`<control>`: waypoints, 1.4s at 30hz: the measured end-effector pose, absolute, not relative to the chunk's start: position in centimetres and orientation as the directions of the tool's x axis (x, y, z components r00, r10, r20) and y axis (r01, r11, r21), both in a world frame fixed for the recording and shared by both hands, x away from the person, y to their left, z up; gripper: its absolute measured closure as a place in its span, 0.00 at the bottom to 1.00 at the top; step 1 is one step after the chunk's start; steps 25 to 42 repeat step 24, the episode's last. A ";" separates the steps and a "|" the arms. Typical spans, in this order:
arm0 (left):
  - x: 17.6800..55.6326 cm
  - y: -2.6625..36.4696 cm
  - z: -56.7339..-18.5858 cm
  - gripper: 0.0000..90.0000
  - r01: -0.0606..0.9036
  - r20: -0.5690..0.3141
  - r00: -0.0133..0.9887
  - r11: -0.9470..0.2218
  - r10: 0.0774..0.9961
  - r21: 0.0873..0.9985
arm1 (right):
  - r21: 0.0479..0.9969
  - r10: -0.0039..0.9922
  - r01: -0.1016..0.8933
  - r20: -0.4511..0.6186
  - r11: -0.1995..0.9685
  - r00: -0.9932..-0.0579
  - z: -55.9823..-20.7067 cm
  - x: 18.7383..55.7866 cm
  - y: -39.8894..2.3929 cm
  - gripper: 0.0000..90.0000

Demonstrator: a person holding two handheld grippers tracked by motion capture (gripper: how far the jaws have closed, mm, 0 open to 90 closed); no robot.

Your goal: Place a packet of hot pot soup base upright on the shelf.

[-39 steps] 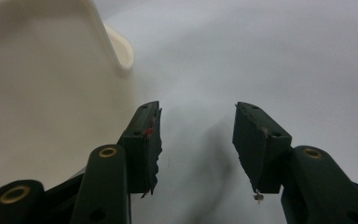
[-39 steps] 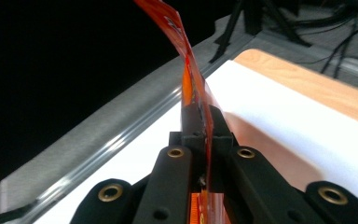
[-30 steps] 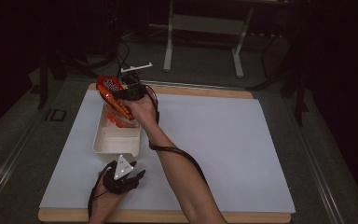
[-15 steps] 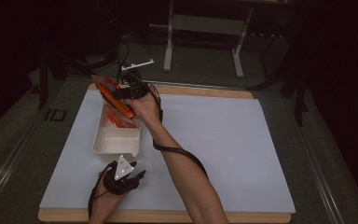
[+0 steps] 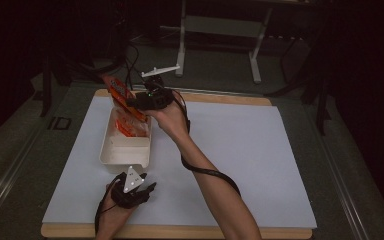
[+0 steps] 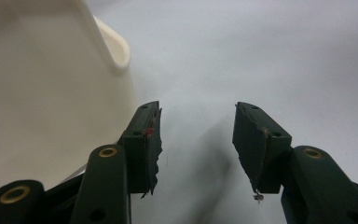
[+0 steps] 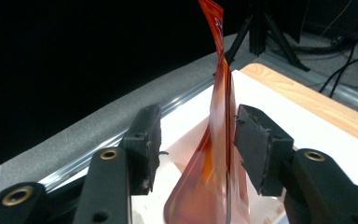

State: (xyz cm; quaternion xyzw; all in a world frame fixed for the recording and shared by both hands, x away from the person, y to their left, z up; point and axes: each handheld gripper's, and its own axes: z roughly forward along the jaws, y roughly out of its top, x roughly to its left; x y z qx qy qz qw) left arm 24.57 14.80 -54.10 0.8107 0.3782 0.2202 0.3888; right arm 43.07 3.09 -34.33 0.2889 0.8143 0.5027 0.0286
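We are working at a table covered by a white sheet (image 5: 240, 165), with a white rectangular tub (image 5: 125, 150) standing near its left far corner.

Right gripper (image 5: 135, 102): we are holding it above the far end of the tub. Its jaws have just been opening and are now standing released, well apart. In the right gripper view (image 7: 193, 140), an orange snack packet (image 7: 214, 154) is standing on edge between the two jaws; it is lying close against the right-hand pad, while a clear gap is showing on the left-hand side, so the pads are not clamping it.

Snack packet (image 5: 122, 95): in the high view it is leaning at the far end of the tub, its lower end down inside the tub and its upper end rising past the far rim, tilted away and to the left. More orange wrapping (image 5: 127, 127) is lying inside the tub below it.

Left gripper (image 5: 147, 189): we are resting it on the sheet just in front of the tub's near end. In the left gripper view (image 6: 198, 140) its jaws are standing open with nothing between them, and the tub wall (image 6: 51, 84) is sitting just beside the left-hand jaw.
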 end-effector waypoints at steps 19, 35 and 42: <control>24.6 14.6 -54.1 0.57 0.445 0.074 0.614 -0.422 0.786 0.790 | 0.814 0.505 0.461 0.249 0.354 -0.826 -40.6 38.9 -4.0 0.52; 24.7 14.6 -54.2 0.57 0.451 0.074 0.613 -0.426 0.786 0.785 | 0.785 0.583 0.472 0.178 0.402 -0.793 -43.6 39.2 -6.4 0.48; 24.7 14.6 -54.2 0.57 0.451 0.074 0.613 -0.426 0.786 0.785 | 0.785 0.583 0.472 0.178 0.402 -0.793 -43.6 39.2 -6.4 0.48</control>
